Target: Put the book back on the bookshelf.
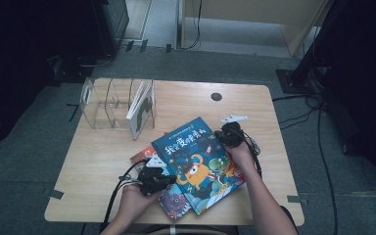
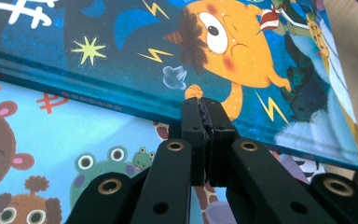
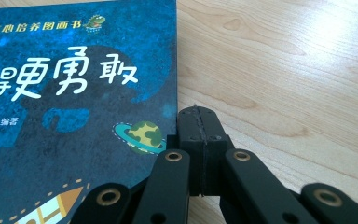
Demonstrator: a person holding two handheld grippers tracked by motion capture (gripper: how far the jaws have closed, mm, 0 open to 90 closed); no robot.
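Note:
A blue picture book [image 1: 198,164] with an orange monster on its cover lies on top of a pile at the table's front middle. My left gripper [image 1: 169,180] is shut with nothing between its jaws. Its tips [image 2: 203,105] touch the blue book [image 2: 168,51] at its spine edge, above a light-blue book [image 2: 74,140] with animal faces. My right gripper [image 1: 223,134] is also shut and holds nothing. Its tips [image 3: 196,114] rest just beside the blue book [image 3: 74,93] at its far right edge, over bare wood.
The light-blue book [image 1: 174,201] and a reddish book [image 1: 142,155] stick out from under the blue one. A clear divided rack [image 1: 112,100] at the back left holds one upright book [image 1: 141,108]. The wooden table [image 1: 103,161] has a round cable hole [image 1: 216,96].

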